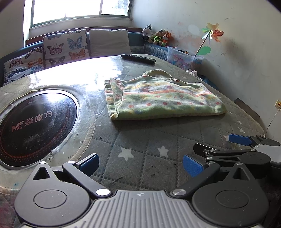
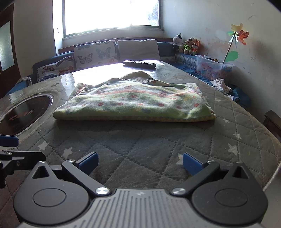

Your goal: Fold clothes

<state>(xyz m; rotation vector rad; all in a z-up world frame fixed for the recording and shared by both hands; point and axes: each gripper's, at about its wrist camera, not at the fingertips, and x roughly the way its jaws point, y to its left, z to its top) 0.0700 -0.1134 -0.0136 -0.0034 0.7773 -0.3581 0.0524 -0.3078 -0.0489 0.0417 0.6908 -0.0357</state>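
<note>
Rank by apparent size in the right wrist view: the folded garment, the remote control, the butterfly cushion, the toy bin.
1. folded garment, by far the largest.
2. butterfly cushion.
3. toy bin and remote control cover similar areas; not ranked. All three sit farther from the camera, so they look smaller.

Window [image 2: 112, 14] glare washed out the far table [image 1: 73, 70]; round hob [image 2: 26, 112] cut by left edge; remote [image 1: 138, 59] lettering unreadable; bin [image 1: 182, 57] contents indistinct.
</note>
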